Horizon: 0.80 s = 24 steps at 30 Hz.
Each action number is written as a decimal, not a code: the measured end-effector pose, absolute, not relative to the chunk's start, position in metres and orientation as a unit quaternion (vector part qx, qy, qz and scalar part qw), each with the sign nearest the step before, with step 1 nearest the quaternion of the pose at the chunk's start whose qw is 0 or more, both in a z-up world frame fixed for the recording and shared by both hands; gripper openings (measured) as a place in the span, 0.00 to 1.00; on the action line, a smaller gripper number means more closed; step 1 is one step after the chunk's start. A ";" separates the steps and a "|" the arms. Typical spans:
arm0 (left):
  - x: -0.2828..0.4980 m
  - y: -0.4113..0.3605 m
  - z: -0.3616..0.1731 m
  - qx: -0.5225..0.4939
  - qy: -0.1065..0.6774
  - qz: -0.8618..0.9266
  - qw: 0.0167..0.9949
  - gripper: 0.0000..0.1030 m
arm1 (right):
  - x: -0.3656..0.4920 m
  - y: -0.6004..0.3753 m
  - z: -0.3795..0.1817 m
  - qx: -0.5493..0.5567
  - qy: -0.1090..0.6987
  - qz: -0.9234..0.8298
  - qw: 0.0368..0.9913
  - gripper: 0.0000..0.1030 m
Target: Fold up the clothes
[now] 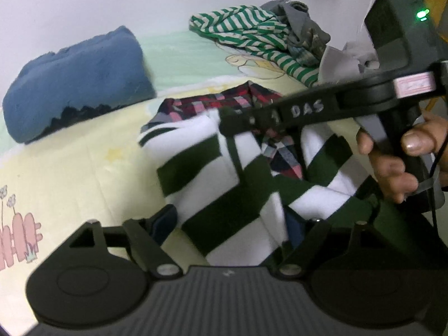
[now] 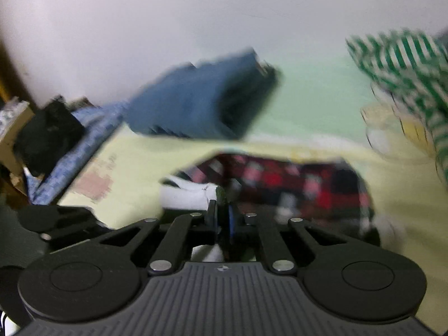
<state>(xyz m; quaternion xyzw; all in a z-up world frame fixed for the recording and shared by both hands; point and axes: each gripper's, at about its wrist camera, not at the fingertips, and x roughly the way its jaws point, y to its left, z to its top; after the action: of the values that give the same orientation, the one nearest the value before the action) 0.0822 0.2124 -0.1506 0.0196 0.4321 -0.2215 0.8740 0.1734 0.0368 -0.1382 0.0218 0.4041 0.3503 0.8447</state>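
Pale wall rises behind a bed covered by a pastel cartoon-print sheet [image 1: 84, 168] in yellow and mint green. Near the wall lies a folded blue fleece blanket [image 1: 75, 81], and further right a crumpled heap of clothes topped by a green-and-cream striped top [image 1: 246, 30]. In the middle of the sheet sits a red-and-navy plaid shirt [image 1: 224, 100], and over it is draped a white garment with broad dark-green stripes [image 1: 196, 165] — bunched and lifted off the sheet.

From the left wrist view, the left gripper [image 1: 235, 226] has its fingers spread wide, the striped garment hanging loose between them; whether either pad touches the cloth cannot be told. Across the upper right reaches the right gripper [image 1: 232, 126], held by the person's hand [image 1: 397, 162], its tip at the garment's white upper edge.

In the blurred right wrist view, that gripper's fingers [image 2: 212, 215] are pressed together — pinching a fold of the white fabric just ahead of the plaid shirt.
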 end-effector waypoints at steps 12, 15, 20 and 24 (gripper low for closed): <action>0.063 0.228 -0.124 0.021 0.428 -0.242 0.870 0.72 | 0.160 -0.009 -0.108 0.060 0.353 0.357 0.863 0.41; 0.059 0.229 -0.120 0.014 0.427 -0.235 0.873 0.72 | 0.155 -0.011 -0.099 0.046 0.356 0.396 0.845 0.27; 0.061 0.219 -0.128 0.037 0.443 -0.215 0.870 0.71 | 0.149 0.025 -0.106 -0.004 0.375 0.450 0.811 0.15; 0.066 0.218 -0.142 0.043 0.461 -0.191 0.865 0.71 | 0.156 0.059 -0.123 -0.031 0.386 0.444 0.808 0.12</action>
<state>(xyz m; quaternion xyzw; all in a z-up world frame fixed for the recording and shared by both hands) 0.0661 0.2176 -0.1419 0.0431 0.4614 -0.1905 0.8654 0.1564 0.0585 -0.1227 -0.0313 0.3860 0.4440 0.8080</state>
